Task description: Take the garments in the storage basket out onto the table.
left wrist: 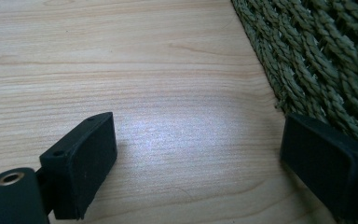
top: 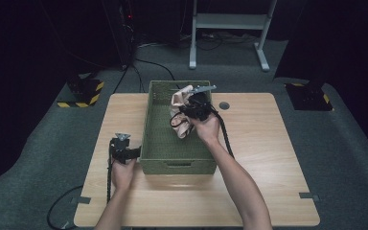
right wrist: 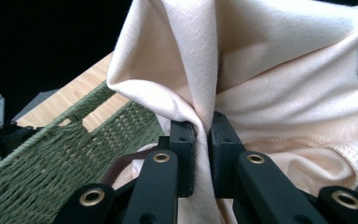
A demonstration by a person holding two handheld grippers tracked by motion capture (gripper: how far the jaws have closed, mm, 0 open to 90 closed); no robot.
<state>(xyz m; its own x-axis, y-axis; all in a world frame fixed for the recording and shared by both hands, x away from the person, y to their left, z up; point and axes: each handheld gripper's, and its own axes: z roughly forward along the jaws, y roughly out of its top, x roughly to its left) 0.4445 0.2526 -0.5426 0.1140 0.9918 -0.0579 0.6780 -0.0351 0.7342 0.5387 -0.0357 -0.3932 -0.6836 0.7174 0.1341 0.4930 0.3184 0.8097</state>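
A pale peach cloth [top: 181, 113] hangs bunched above the inside of a green woven basket [top: 159, 143] in the middle of the table. My right gripper [top: 190, 110] is shut on a fold of the cloth [right wrist: 270, 88], its two black jaws [right wrist: 202, 144] pinching the fabric between them. A dark strap or trim [right wrist: 121, 169] shows under the cloth near the jaws. My left gripper [top: 123, 149] rests on the wooden table [top: 263, 143] just left of the basket. It stands open [left wrist: 198, 158] with bare wood between its jaws, and its right jaw lies by the basket's woven wall [left wrist: 326, 65].
A round grommet hole [top: 224, 105] sits in the tabletop behind the basket. A black cable [top: 225, 134] trails from the right gripper along the forearm. Beyond the table are a white metal stand [top: 230, 28] and yellow-black striped bases [top: 82, 93] on grey carpet.
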